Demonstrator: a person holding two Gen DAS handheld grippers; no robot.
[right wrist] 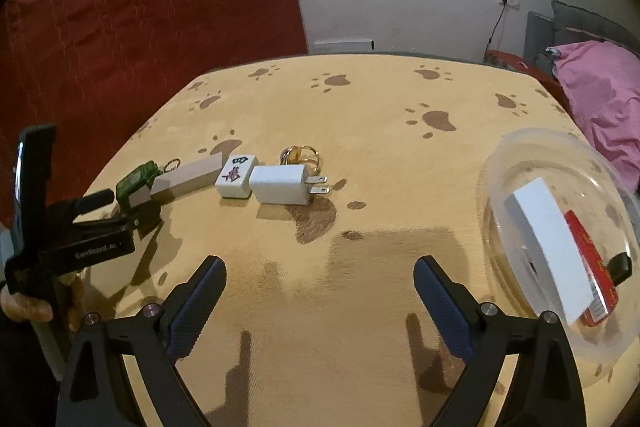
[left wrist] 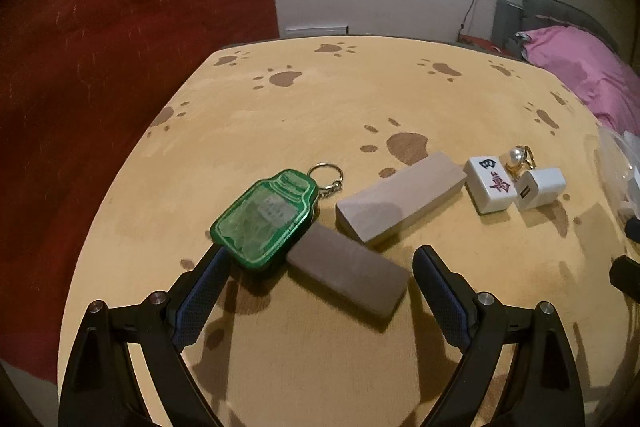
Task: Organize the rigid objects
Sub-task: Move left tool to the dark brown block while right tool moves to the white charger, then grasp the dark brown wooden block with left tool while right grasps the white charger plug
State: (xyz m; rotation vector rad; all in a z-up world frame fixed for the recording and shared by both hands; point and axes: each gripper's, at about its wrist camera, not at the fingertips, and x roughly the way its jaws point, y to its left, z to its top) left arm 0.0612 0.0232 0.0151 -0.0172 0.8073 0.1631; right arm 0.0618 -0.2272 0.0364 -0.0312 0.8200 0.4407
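A green bottle-shaped keychain (left wrist: 266, 221) lay against a dark brown block (left wrist: 348, 277), between the left gripper's (left wrist: 320, 259) wide-open, empty jaws. The right gripper (right wrist: 320, 269) hung equally wide and empty beside a clear plastic bowl (right wrist: 520, 155).

row: keychain (left wrist: 267, 223) | blocks (left wrist: 400, 199) | tile (left wrist: 490, 185) | charger (left wrist: 540, 187); bowl (right wrist: 520, 155) right

On the cloth: 2 wooden blocks (left wrist: 400, 197), 1 green keychain (left wrist: 264, 217), 1 mahjong tile (right wrist: 235, 175), 1 charger plug (right wrist: 280, 183), 1 ring cluster (right wrist: 300, 154), 1 clear bowl (right wrist: 520, 155).
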